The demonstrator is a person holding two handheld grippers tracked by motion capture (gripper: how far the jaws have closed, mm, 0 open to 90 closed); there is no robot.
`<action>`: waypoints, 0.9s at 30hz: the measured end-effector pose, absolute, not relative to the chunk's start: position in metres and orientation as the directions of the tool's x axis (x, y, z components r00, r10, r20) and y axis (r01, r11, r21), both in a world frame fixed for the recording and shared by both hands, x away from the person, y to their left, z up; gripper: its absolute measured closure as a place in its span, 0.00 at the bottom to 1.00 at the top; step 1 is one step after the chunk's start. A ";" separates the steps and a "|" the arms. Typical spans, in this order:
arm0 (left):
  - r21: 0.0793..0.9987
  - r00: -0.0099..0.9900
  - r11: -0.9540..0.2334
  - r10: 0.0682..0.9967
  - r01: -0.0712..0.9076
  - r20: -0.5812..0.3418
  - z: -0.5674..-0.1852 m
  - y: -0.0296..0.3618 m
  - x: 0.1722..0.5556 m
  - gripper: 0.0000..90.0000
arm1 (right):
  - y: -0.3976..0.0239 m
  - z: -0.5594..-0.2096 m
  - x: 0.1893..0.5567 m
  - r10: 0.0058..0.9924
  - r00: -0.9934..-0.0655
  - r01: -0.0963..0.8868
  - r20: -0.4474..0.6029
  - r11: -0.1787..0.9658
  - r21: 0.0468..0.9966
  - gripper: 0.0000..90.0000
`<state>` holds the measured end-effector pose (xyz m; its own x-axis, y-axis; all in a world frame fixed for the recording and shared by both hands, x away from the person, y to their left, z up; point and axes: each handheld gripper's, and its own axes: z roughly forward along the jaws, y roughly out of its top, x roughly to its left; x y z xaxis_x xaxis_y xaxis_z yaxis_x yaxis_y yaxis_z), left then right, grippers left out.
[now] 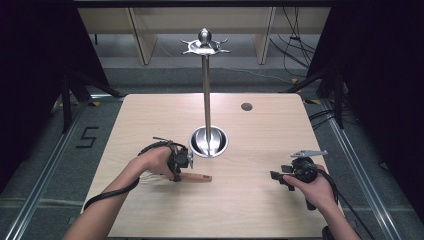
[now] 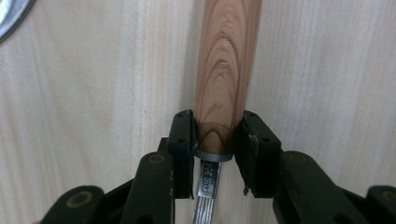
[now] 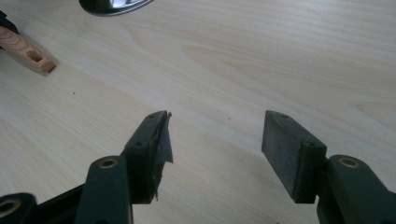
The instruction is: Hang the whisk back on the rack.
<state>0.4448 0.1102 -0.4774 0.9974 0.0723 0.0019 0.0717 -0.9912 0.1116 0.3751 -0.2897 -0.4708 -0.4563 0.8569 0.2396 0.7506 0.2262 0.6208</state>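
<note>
A: Where's the wooden utensil handle point(image 2: 227, 70)?

B: Low centre of the high view. My left gripper point(image 2: 217, 154) clamps its metal-collar end; it runs straight ahead. Right gripper point(image 3: 215, 149) gapes empty, lower right.

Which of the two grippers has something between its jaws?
The left gripper. Its jaws sit on either side of the wooden handle lying on the table. The right gripper is open over bare tabletop with nothing in it.
</note>
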 end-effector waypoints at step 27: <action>0.565 0.964 -0.810 0.251 0.157 0.092 -0.416 0.180 0.431 0.76 | -0.291 -0.473 0.377 0.854 -0.468 0.732 0.225 0.232 0.640 0.47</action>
<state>0.4315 0.1801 -0.4160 0.9636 0.2512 0.0919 0.1572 -0.8099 0.5652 0.3775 -0.2911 -0.4731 -0.4682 0.8544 0.2254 0.7323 0.2324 0.6401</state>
